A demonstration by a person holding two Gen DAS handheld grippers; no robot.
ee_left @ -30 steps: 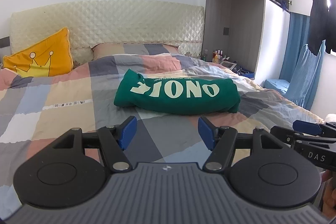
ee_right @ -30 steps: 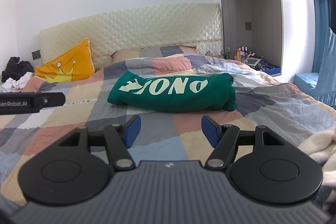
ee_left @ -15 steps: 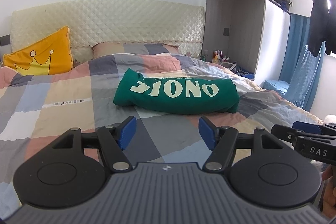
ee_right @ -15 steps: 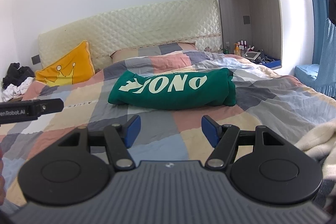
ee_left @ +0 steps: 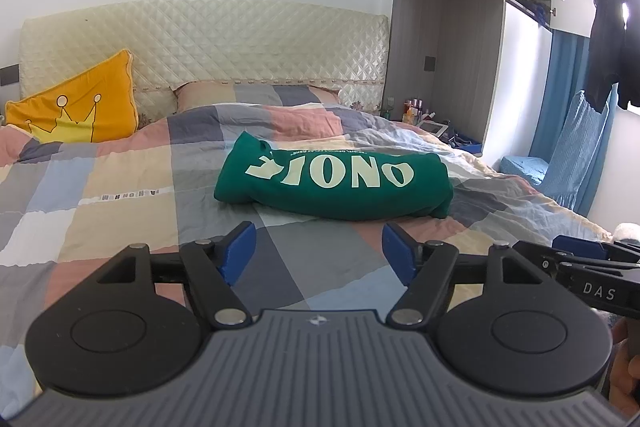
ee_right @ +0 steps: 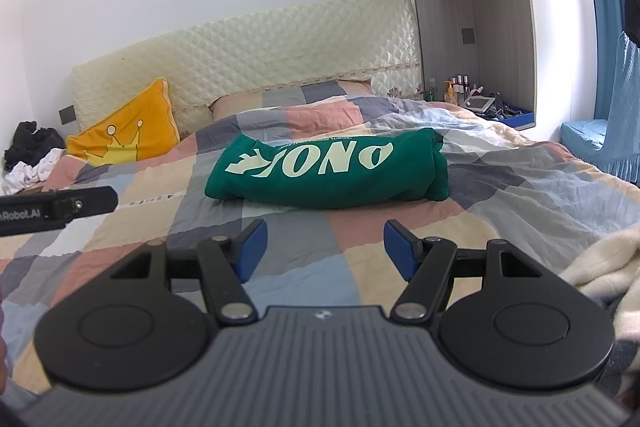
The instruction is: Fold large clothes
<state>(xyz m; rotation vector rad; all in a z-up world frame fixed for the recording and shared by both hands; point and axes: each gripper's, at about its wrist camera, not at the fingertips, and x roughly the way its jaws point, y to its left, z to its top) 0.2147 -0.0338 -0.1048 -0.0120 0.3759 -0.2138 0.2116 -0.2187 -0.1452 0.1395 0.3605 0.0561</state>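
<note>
Both pairs of our blue-padded fingers stand apart with nothing between them: the left gripper has its jaws opening over bare quilt, and the right gripper is spread just as empty. We hold them side by side, low over the near end of the bed, each one's black arm showing at the edge of the other's view.

Largest before us is the patchwork quilt in pink, grey, cream and pale blue squares, covering the whole bed up to the cream quilted headboard. On the quilt, well ahead of our fingers and apart from them, lies the green sweatshirt, folded into a long bundle lying crosswise, its pale printed lettering facing up and reading upside down to us. Against the headboard on the left leans a yellow crown cushion. At the lower right of the right wrist view we see a cream fleecy blanket touching the quilt's edge.
</note>
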